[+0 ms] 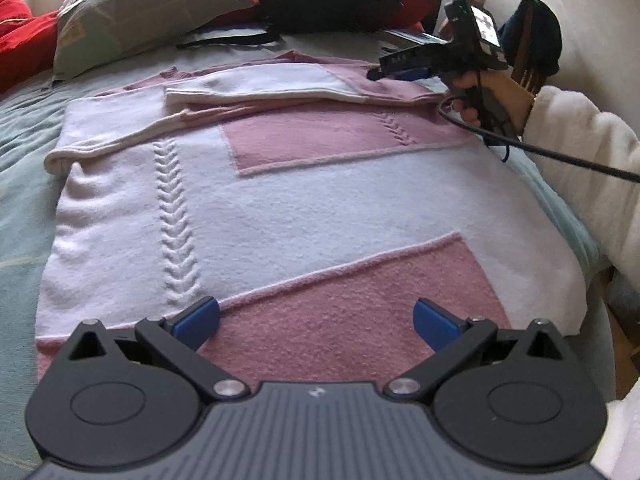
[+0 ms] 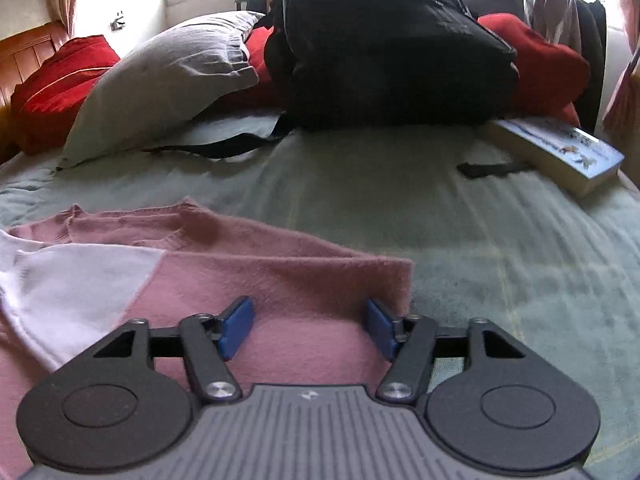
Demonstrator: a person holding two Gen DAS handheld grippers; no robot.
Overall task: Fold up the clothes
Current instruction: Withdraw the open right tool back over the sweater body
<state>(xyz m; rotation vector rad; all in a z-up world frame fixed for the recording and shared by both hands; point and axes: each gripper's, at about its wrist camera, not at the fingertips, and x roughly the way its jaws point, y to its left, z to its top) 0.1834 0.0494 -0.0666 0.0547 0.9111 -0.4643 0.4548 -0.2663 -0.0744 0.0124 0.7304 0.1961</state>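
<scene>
- A black backpack (image 2: 384,40) sits at the far side of the bed (image 2: 500,240), with a grey pillow (image 2: 160,80) to its left and red cushions (image 2: 56,80) behind both; its strap trails onto the bedcover.
- A flat printed box (image 2: 560,152) lies at the far right of the bed, with a small dark object (image 2: 492,170) just beside it. None of these touches the sweater.
- The backpack looks shut; I cannot tell what is in it or in the box.
- The pink-and-white sweater (image 1: 280,200) lies flat on the bed, its hem towards me and its neckline towards the pillow, so its long axis runs away from me. Both sleeves are folded across the chest.
- My left gripper (image 1: 316,320) hovers over the pink hem panel, jaws wide apart, holding nothing.
- My right gripper (image 2: 308,328) is over the sweater's pink shoulder edge, its jaws parted and its pads clear of the fabric.
- From my left wrist view, my right hand (image 1: 484,96) in a white sleeve (image 1: 580,148) holds that gripper's handle.
</scene>
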